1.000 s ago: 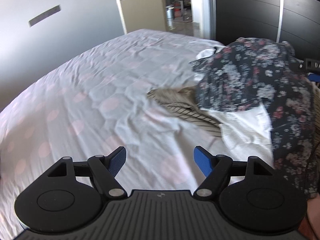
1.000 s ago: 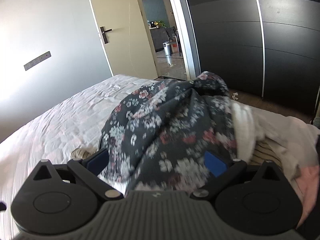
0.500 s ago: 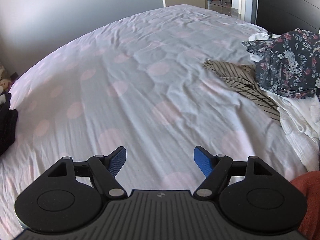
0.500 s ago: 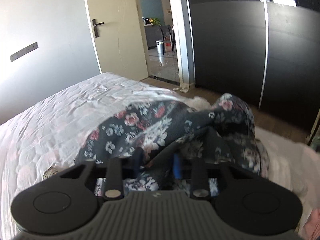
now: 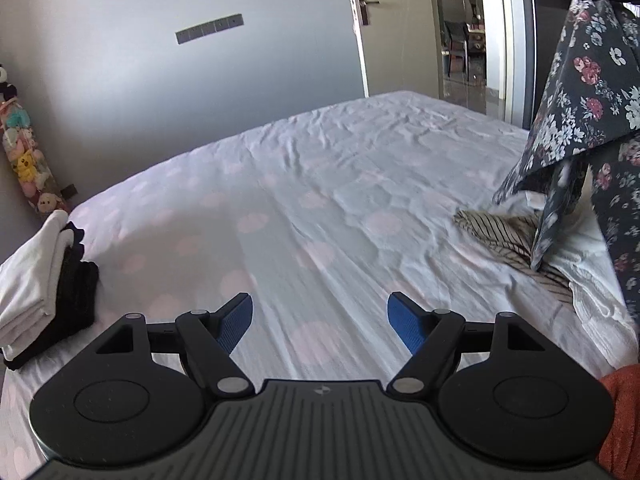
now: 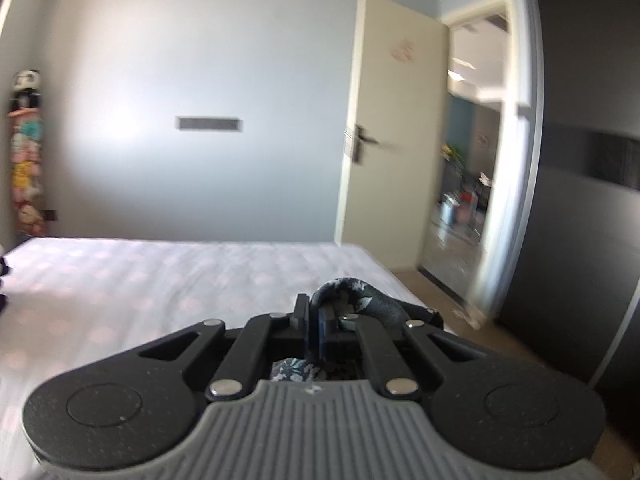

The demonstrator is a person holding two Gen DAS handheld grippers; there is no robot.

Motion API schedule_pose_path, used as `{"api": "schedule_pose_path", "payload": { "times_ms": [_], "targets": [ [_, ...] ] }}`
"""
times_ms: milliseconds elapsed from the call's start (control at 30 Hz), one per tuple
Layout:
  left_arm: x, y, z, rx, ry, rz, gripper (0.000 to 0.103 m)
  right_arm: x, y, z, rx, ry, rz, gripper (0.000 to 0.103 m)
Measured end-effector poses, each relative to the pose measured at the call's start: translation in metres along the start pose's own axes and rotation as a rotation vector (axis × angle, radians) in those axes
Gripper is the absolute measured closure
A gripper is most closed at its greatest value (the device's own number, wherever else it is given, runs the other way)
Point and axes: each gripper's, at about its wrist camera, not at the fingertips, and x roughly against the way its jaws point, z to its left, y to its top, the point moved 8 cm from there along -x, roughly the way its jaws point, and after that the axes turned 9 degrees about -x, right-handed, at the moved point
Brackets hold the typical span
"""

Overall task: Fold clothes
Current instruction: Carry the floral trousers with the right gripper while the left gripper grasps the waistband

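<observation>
A wide bed [image 5: 304, 184] under a pale sheet printed with faint pink dots filled the room, with a grey wall behind it and a cream door [image 6: 394, 128] standing open onto a bright hallway beside a dark wardrobe [image 6: 592, 160]. At the bed's left edge sat a stack of folded clothes [image 5: 40, 284], white pieces beside black ones. The left gripper [image 5: 320, 322] hovered low over the bare sheet, its blue-padded fingers [image 5: 236, 322] spread wide with nothing between them. The right gripper [image 6: 314, 320] was clamped tight on a fold of the floral garment [image 5: 588, 92], a dark, thin fabric scattered with white and red-pink blossoms. In the right wrist view a rolled edge of that cloth bulged out past the closed fingers. In the left wrist view the garment hung high at the right side of the bed, draping down in loose, pointed folds whose lower ends reached the heap below. That heap held a beige striped garment [image 5: 500, 232] and crumpled white cloth [image 5: 592, 304] lying on the sheet. A rust-orange sleeve [image 5: 622, 420] showed at the lower right corner.
</observation>
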Motion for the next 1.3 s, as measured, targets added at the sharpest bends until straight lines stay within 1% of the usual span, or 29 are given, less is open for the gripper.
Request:
{"api": "schedule_pose_path", "payload": {
  "times_ms": [67, 133, 267, 367, 533, 600, 633, 667, 733, 767, 867, 967, 1033, 1067, 1133, 1200, 1300],
  "targets": [
    [0.018, 0.004, 0.02, 0.03, 0.023, -0.038, 0.015, 0.009, 0.019, 0.045, 0.017, 0.079, -0.022, 0.098],
    [0.035, 0.005, 0.037, 0.058, 0.045, -0.071, 0.015, 0.02, 0.033, 0.093, 0.062, 0.15, -0.066, 0.099],
    [0.062, 0.002, 0.069, 0.136, 0.094, -0.122, 0.015, 0.044, 0.045, 0.176, 0.073, 0.301, -0.102, 0.099],
    [0.075, -0.001, 0.088, 0.194, 0.122, -0.143, 0.015, 0.056, 0.047, 0.221, 0.044, 0.4, -0.135, 0.1],
    [0.085, -0.006, 0.117, 0.291, 0.159, -0.168, 0.015, 0.076, 0.048, 0.3, 0.111, 0.573, -0.142, 0.1],
    [0.077, -0.011, 0.122, 0.308, 0.154, -0.151, 0.015, 0.072, 0.039, 0.32, 0.145, 0.596, -0.114, 0.1],
    [0.072, -0.015, 0.124, 0.313, 0.15, -0.137, 0.015, 0.068, 0.03, 0.325, 0.157, 0.592, -0.089, 0.1],
    [0.066, -0.019, 0.126, 0.317, 0.145, -0.123, 0.015, 0.064, 0.02, 0.33, 0.168, 0.585, -0.063, 0.1],
    [0.056, -0.027, 0.129, 0.325, 0.136, -0.095, 0.015, 0.035, -0.006, 0.321, 0.175, 0.548, -0.009, 0.1],
    [0.052, -0.033, 0.13, 0.323, 0.127, -0.076, 0.015, 0.017, -0.018, 0.306, 0.169, 0.5, 0.02, 0.1],
    [0.024, -0.046, 0.125, 0.314, 0.092, -0.018, 0.015, -0.038, -0.057, 0.252, 0.148, 0.338, 0.107, 0.1],
    [-0.004, -0.053, 0.121, 0.289, 0.056, 0.018, 0.015, -0.09, -0.095, 0.198, 0.127, 0.176, 0.192, 0.1],
    [-0.022, -0.058, 0.117, 0.268, 0.033, 0.037, 0.015, -0.11, -0.125, 0.148, 0.121, 0.055, 0.24, 0.1],
    [-0.03, -0.061, 0.114, 0.255, 0.016, 0.036, 0.015, -0.117, -0.14, 0.123, 0.119, -0.004, 0.264, 0.1],
    [-0.044, -0.069, 0.105, 0.227, -0.024, 0.026, 0.015, -0.13, -0.164, 0.085, 0.113, -0.097, 0.311, 0.1],
    [-0.058, -0.079, 0.096, 0.21, -0.063, 0.028, 0.015, -0.139, -0.186, 0.068, 0.084, -0.14, 0.358, 0.1],
    [-0.074, -0.098, 0.096, 0.219, -0.09, 0.055, 0.015, -0.151, -0.219, 0.047, 0.038, -0.198, 0.428, 0.099]
  ]
}}
